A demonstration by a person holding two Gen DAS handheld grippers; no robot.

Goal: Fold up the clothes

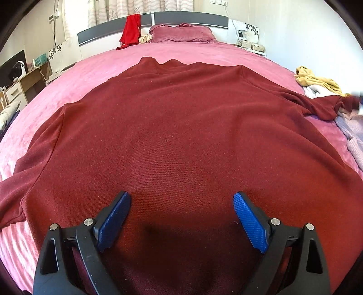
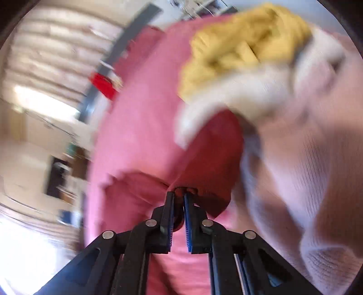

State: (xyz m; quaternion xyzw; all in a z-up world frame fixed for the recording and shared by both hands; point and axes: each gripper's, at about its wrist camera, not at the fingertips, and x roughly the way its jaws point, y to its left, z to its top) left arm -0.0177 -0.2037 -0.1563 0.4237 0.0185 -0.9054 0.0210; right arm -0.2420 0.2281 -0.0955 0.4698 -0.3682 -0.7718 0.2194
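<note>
- The sweater [image 1: 181, 136] lies flat on the bed [image 1: 95, 68], collar toward the headboard [image 1: 190, 19], long axis running head to foot.
- Left gripper [image 1: 182, 202] hovers above its hem, jaws spread wide.
- Right gripper [image 2: 179, 196] is pinched on a sleeve [image 2: 204, 163] beside the pile [image 2: 249, 45].

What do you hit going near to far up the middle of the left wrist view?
Left tool, open, over the fabric → maroon sweater spread flat → bare pink bedspread → maroon pillow → grey headboard → curtains.
</note>
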